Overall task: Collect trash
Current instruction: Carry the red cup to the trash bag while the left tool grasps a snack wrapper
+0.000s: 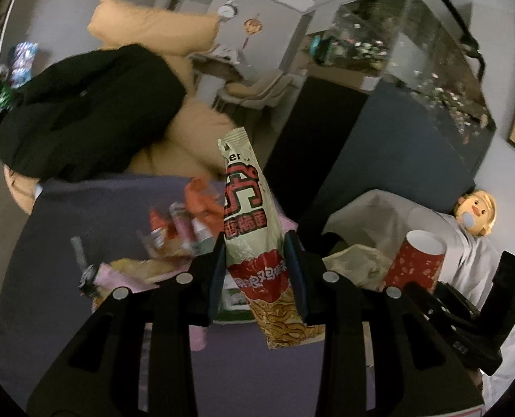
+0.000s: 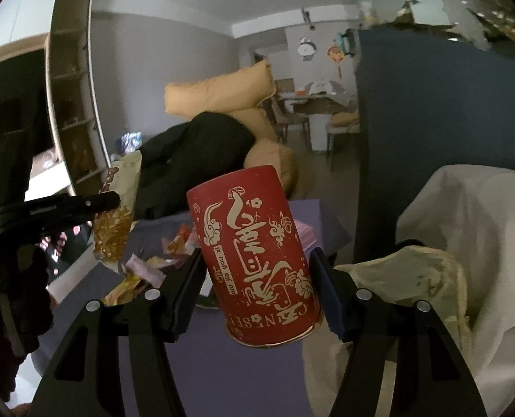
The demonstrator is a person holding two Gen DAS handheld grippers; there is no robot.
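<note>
My left gripper (image 1: 255, 260) is shut on a cream and red snack wrapper (image 1: 250, 215) and holds it upright above the purple table (image 1: 66, 229). My right gripper (image 2: 257, 278) is shut on a red paper cup (image 2: 254, 250) with cream lettering, held tilted and upside down above the table. The cup also shows in the left wrist view (image 1: 419, 260) at the right. The wrapper also shows in the right wrist view (image 2: 118, 208) at the left. Several loose wrappers (image 1: 180, 229) lie on the table behind the left gripper.
A pale plastic bag (image 2: 424, 274) sits open at the right, beside white cloth (image 2: 466, 215). A black jacket (image 1: 83, 111) lies on tan cushions (image 1: 160, 31) behind the table. A dark blue cabinet (image 1: 396, 139) with a tank stands at the right.
</note>
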